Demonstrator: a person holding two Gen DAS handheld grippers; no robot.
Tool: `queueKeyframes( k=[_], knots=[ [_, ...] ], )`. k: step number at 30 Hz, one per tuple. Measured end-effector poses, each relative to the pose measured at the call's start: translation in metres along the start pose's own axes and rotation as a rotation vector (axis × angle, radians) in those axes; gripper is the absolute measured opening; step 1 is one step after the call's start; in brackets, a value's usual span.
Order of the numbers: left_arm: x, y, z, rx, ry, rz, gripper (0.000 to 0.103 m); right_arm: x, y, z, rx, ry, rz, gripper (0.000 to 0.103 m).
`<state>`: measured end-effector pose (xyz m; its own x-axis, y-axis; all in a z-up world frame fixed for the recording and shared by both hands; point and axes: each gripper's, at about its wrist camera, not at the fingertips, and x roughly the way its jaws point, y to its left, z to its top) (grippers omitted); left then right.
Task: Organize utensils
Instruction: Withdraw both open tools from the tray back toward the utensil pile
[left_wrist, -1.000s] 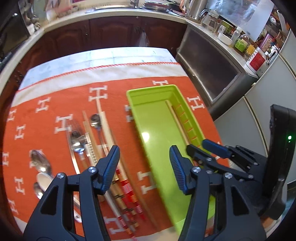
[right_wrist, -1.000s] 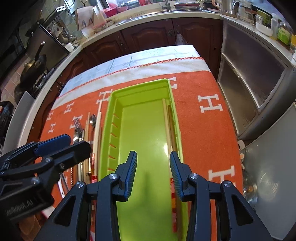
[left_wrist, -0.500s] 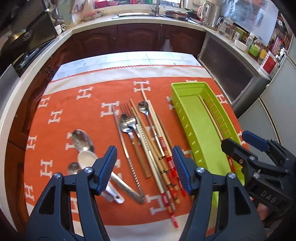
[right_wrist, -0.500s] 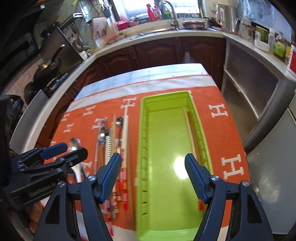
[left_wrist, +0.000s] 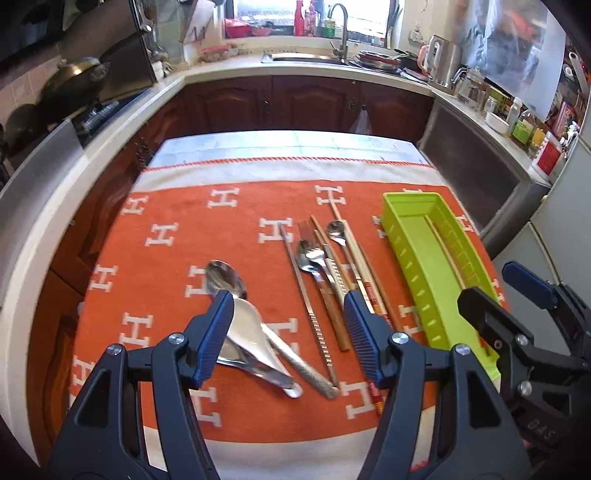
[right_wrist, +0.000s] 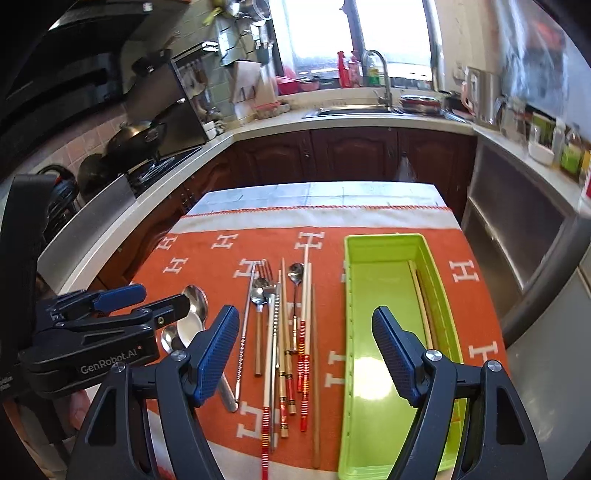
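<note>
A lime-green tray (right_wrist: 384, 314) lies on the right of the orange cloth (left_wrist: 166, 236), with a pair of pale chopsticks (right_wrist: 421, 295) along its right wall. Left of the tray lies a row of chopsticks, small spoons and a fork (right_wrist: 280, 314). Further left are a metal spoon (left_wrist: 225, 277) and a white spoon (left_wrist: 251, 328). My left gripper (left_wrist: 288, 299) hovers open above these utensils, holding nothing. My right gripper (right_wrist: 306, 312) hangs above the tray's left edge. Its jaws are opening, with nothing between them. Each gripper also shows in the other's view.
The cloth covers a small table whose near edge lies just below the grippers. Dark wood cabinets and a pale counter wrap around it. A sink (right_wrist: 351, 110) is at the back, a stove with a wok (right_wrist: 136, 136) on the left, and bottles and jars on the right.
Both grippers have drawn back and risen. The left one swung from beside the tray to over the loose utensils. The right one's jaws have spread much wider.
</note>
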<state>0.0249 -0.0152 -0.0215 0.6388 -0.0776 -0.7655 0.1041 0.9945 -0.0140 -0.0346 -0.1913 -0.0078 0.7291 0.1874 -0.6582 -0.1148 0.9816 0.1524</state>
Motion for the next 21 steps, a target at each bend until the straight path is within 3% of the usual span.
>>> queueKeyframes(
  k=[4, 8, 18, 21],
  knots=[
    [-0.005, 0.010, -0.005, 0.010, -0.020, 0.019, 0.059, 0.001, 0.023, -0.001, -0.061, 0.016, 0.018, 0.075],
    [0.004, 0.022, -0.011, 0.009, 0.031, 0.013, 0.059, 0.013, 0.039, -0.003, -0.087, 0.073, 0.045, 0.075],
    [0.030, 0.066, -0.031, -0.089, 0.104, -0.027, 0.063, 0.075, 0.037, -0.016, -0.056, 0.227, 0.079, 0.075],
    [0.038, 0.073, -0.034, -0.092, 0.113, 0.010, 0.063, 0.092, 0.047, -0.019, -0.081, 0.250, 0.086, 0.068]
  ],
)
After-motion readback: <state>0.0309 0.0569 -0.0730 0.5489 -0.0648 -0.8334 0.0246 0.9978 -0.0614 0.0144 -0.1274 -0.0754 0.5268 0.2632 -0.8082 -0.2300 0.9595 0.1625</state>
